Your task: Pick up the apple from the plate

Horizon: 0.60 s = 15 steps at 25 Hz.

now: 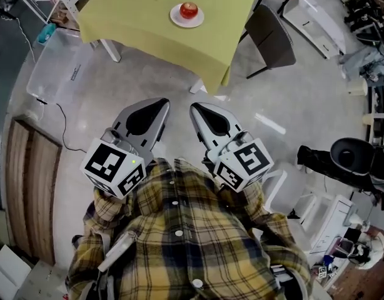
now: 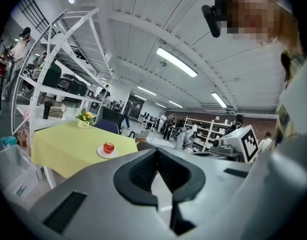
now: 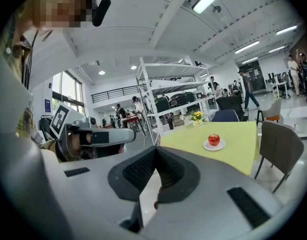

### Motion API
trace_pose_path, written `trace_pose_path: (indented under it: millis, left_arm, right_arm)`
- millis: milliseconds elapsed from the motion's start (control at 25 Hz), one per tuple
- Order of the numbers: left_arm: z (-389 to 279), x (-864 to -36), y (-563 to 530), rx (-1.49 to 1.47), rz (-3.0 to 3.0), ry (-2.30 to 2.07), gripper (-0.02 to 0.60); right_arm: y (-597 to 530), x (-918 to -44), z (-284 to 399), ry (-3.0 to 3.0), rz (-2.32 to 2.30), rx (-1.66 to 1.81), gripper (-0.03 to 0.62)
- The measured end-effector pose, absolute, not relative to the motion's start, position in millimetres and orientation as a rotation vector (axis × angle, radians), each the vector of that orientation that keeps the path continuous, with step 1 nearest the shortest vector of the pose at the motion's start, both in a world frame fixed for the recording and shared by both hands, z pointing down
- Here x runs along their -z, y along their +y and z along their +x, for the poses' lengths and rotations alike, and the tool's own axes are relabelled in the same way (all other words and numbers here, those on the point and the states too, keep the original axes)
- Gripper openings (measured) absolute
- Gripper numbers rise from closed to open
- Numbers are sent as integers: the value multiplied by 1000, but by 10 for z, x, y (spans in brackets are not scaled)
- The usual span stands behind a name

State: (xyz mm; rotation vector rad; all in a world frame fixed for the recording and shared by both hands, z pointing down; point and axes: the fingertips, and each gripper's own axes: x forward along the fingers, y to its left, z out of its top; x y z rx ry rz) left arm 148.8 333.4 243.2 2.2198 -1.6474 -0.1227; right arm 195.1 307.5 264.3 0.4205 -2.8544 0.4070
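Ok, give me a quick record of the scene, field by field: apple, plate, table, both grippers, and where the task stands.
apple: red, sitting on the plate
plate: white, on the table
table: covered by a yellow-green cloth; grey chair at its right
left gripper: jaws together, empty, short of the table
right gripper: jaws together, empty, beside the left one
task: apple not yet picked up
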Motion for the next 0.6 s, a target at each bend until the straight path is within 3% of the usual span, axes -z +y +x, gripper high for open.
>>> trace_pose_path:
  millis: [280, 600]
  left_arm:
    - [929, -2437, 3096, 93, 2249, -1575, 8]
    - [748, -2606, 2820, 67, 2253, -1472, 8]
  right_arm:
    - [2800, -2647, 1413, -2832, 519, -442, -3]
    - [2594, -2894, 1248, -2758, 593, -551, -3]
